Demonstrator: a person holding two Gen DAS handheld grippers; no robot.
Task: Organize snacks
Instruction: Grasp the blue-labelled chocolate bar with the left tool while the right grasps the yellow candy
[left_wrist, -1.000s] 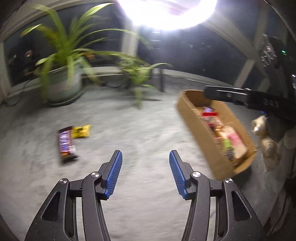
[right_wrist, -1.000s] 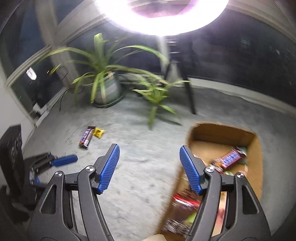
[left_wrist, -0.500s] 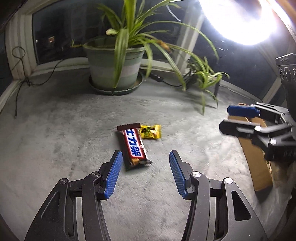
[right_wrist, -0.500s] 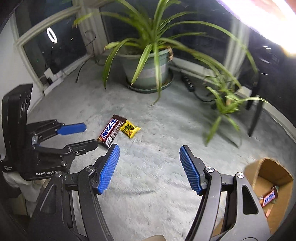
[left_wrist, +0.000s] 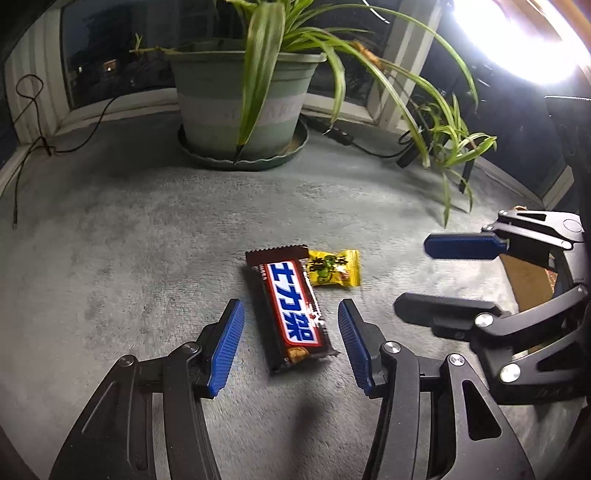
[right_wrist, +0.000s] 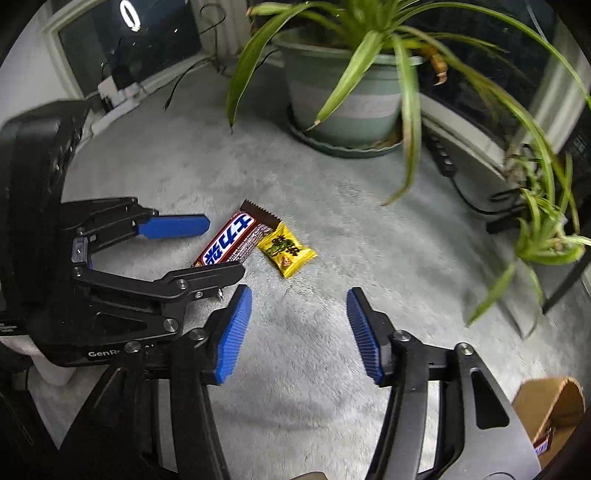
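Left wrist view
Left gripper (left_wrist: 291, 341): fingers spread wide, holding nothing, straddling the near end of the chocolate bar (left_wrist: 290, 310).
Chocolate bar: flat on the grey carpet (left_wrist: 129, 258), long axis running away from the camera and slightly tilted, its far end just touching or overlapping the yellow candy packet (left_wrist: 334, 268).
Right gripper (left_wrist: 458, 275): seen side-on at the right, fingers apart and empty, near the yellow packet but not touching it.
Cardboard box (left_wrist: 526, 284): only a sliver shows behind the right gripper.
Plant pot (left_wrist: 243, 99): well behind the snacks, out of the working path.

Right wrist view
Right gripper (right_wrist: 299, 332): fingers wide open, nothing between them; the yellow candy packet (right_wrist: 286, 251) lies ahead, just beyond the tips.
Left gripper (right_wrist: 218, 249): one finger on each side of the chocolate bar (right_wrist: 234, 240).
Cardboard box (right_wrist: 550, 410): at the lower right corner, a wrapper visible inside.

Step in hand (judgement)
Likely aim: left takes the bar, right takes the packet.
Doing it well: lower the left fingers down to the carpet, centre on the bar's width, close across the short side, and lift straight so the packet is not dragged along.
Risk: the two grippers crowd each other; stagger the closes.
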